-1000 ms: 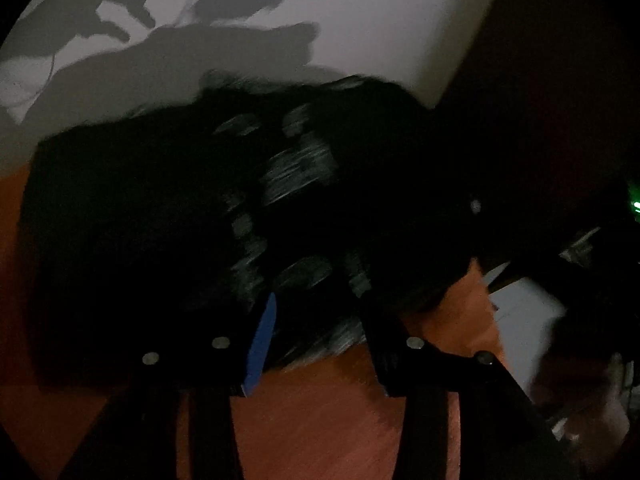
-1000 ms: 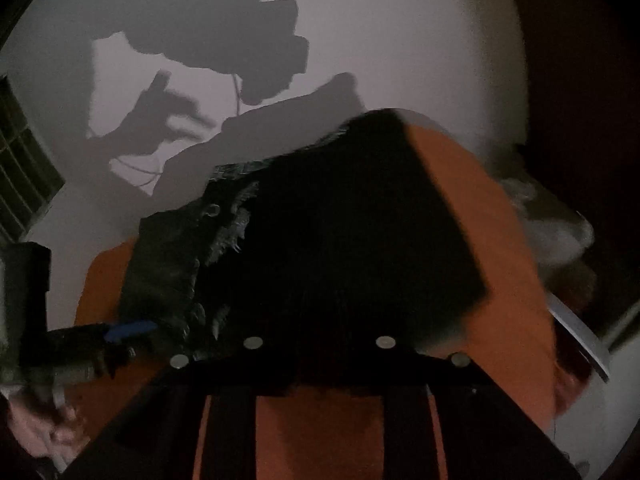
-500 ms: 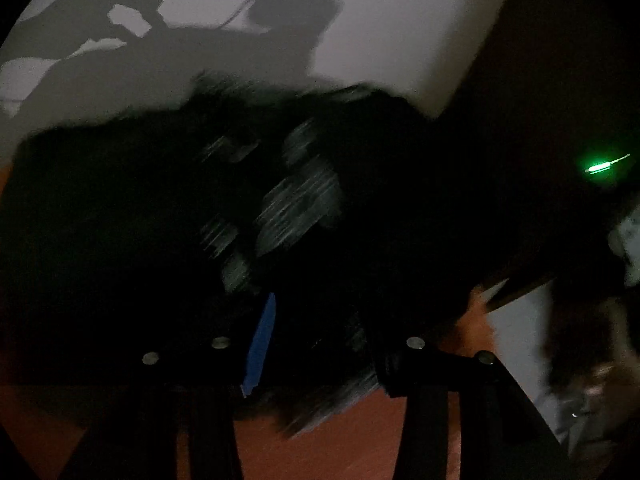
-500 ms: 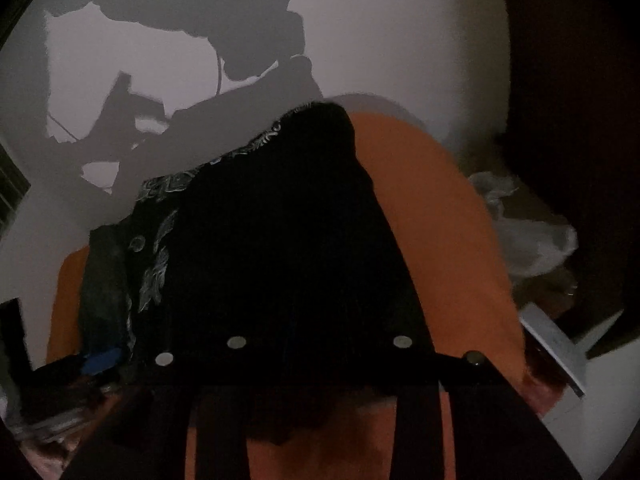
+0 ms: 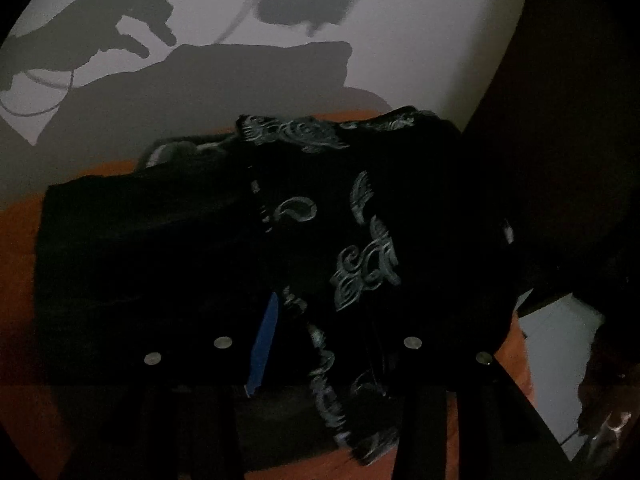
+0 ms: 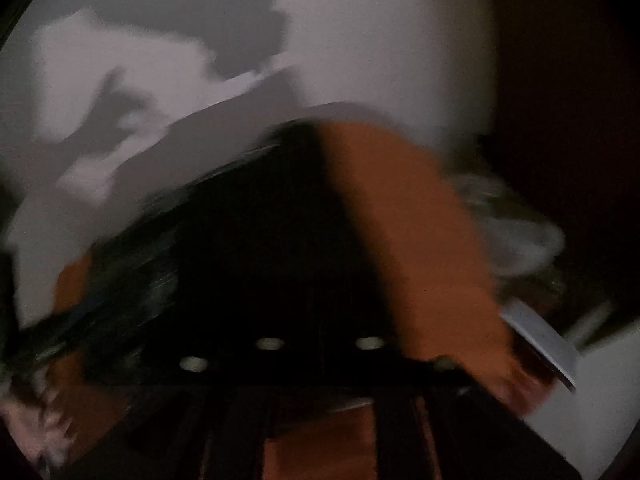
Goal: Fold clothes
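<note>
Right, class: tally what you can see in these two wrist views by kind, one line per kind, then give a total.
Black patterned garment: 1
Orange surface under it: 1
Grippers, the left gripper and the right gripper: 2
Pale crumpled item at the surface's edge, too blurred to identify: 1
Total: 5

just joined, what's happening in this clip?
A person with a handheld claw in each hand is folding a black garment with pale swirl embroidery, which lies on an orange surface against a white wall. The left claw sits low over the garment's near edge, fingers spread; a grip can't be confirmed in this dim light. The right-wrist view is heavily motion-blurred, so the right claw is moving, its state unreadable.
</note>
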`<state>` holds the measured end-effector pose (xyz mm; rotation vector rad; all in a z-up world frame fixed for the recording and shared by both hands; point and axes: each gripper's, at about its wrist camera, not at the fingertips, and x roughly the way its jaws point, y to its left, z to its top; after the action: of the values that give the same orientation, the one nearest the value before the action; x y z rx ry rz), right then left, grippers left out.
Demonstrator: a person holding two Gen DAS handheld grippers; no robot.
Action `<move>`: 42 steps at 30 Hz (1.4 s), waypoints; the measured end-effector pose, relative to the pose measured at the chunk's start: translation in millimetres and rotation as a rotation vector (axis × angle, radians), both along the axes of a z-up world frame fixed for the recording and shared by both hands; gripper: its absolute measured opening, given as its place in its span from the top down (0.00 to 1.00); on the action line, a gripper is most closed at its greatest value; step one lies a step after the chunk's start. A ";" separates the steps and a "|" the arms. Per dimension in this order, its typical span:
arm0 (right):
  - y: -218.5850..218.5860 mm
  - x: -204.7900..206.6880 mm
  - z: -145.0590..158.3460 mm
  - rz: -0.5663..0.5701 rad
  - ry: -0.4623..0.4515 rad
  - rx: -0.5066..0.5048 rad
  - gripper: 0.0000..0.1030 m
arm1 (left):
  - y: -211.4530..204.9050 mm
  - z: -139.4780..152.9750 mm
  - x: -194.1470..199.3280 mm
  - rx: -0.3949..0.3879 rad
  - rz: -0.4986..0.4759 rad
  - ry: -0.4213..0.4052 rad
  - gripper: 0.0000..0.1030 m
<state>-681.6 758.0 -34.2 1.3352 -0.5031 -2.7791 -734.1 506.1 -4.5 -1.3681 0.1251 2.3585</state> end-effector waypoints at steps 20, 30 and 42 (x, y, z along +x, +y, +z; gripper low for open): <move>-121.3 -104.7 6.9 0.025 0.055 0.134 0.99 | -45.0 -34.8 -103.5 0.120 0.091 -0.095 0.57; -97.0 -27.7 4.8 -0.019 0.270 -0.146 0.77 | 29.9 -6.1 -123.6 0.091 -0.036 0.007 0.54; -53.5 60.5 -76.7 -0.204 -0.054 -0.187 0.66 | 116.5 -52.1 -130.8 -0.265 -0.117 0.112 0.51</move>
<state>-621.1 704.5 -110.9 1.3918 -0.9259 -2.7681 -864.9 622.7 -56.7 -1.3019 0.5522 2.3830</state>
